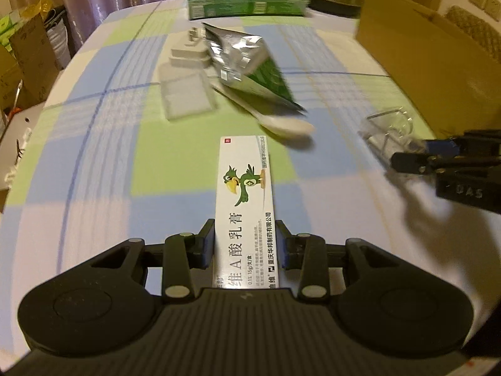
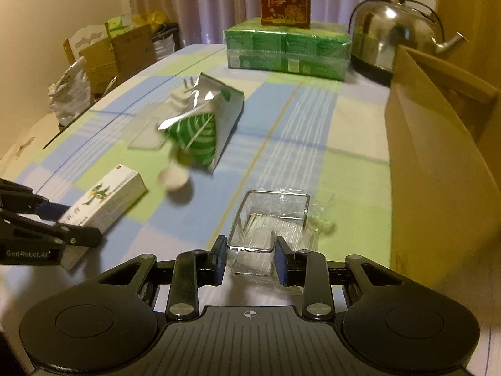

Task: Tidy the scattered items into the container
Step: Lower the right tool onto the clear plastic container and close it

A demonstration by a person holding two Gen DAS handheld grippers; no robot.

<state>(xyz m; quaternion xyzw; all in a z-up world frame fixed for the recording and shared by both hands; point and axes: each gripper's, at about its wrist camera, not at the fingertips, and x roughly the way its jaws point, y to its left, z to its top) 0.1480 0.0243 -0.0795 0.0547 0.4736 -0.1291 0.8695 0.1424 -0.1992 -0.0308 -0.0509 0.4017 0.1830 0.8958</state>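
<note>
2 grippers worked low in the frames over the checked desk (image 1: 94, 163). The left gripper (image 1: 245, 244) stood with its jaws around the white ointment box (image 1: 247, 194), pads close beside its sides; whether they pressed it I could not tell. The right gripper (image 2: 249, 258) was spread around a clear plastic box (image 2: 271, 219). The cardboard container (image 2: 438, 144) stood at right. A foil pouch (image 2: 203, 125) and white spoon (image 1: 275, 119) lay mid-frame.

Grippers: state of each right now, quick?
Left gripper: jaws astride the white ointment box, small gaps either side; open, not clamped.
Right gripper: jaws open around the clear plastic box, not gripping.
</note>
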